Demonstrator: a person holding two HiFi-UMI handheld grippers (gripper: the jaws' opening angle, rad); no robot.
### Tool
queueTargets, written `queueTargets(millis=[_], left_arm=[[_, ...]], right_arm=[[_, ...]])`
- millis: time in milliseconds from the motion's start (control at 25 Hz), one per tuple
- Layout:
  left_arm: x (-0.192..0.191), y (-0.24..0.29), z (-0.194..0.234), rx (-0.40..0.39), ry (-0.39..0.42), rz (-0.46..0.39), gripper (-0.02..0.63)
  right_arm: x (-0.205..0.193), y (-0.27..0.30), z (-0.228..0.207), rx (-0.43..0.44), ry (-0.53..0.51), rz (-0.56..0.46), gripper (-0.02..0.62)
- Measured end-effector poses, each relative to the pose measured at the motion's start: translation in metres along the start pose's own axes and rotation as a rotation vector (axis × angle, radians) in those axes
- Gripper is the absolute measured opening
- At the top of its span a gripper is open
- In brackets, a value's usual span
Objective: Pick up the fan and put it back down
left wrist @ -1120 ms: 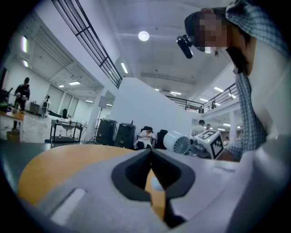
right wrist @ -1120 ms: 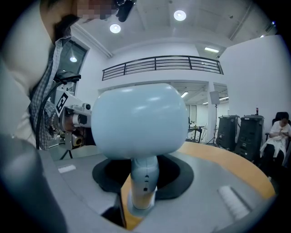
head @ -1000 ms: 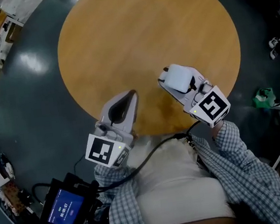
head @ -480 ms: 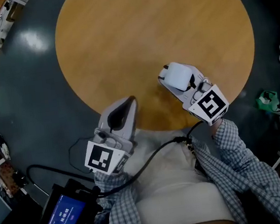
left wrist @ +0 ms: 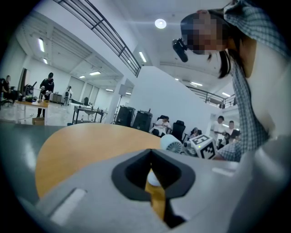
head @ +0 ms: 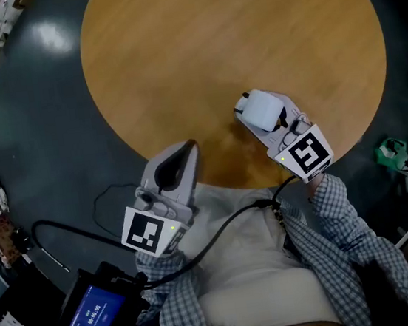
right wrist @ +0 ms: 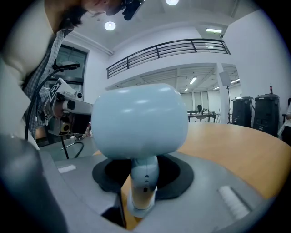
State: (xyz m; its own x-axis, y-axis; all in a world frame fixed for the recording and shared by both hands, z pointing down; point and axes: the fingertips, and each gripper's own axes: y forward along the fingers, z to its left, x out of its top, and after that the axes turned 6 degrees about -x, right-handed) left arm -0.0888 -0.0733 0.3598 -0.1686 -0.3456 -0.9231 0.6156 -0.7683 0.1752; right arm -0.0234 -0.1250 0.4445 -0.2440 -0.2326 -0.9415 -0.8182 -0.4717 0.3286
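A small white fan is over the near edge of the round wooden table. My right gripper is shut on its stem, and the right gripper view shows that stem clamped between the jaws, under the rounded head. I cannot tell whether its base touches the wood. My left gripper hovers at the table's near edge, left of the fan, jaws together and holding nothing. In the left gripper view the fan and the right gripper's marker cube lie beyond the closed jaws.
Dark floor surrounds the table. A black cable runs across the person's front to a lit screen at lower left. A green object sits on the floor to the right. People and equipment stand far off.
The view has shifted over the table. Both grippers have sunk a little toward the near edge, the left one drawing back. The fan stays clamped in the right gripper.
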Motion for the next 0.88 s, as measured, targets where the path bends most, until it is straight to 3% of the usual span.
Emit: queueTargets(millis=[560,880], left_arm=[[-0.013,-0.011,0.005,0.039,-0.018,0.039,0.000],[-0.013,-0.010,0.001,0.023,-0.019,0.039,0.000]], right_arm=[[-0.013,0.002,0.008,0.011,-0.045,0.011,0.132],[-0.013,0.002,0.013,0.024,-0.081,0.007,0.133]])
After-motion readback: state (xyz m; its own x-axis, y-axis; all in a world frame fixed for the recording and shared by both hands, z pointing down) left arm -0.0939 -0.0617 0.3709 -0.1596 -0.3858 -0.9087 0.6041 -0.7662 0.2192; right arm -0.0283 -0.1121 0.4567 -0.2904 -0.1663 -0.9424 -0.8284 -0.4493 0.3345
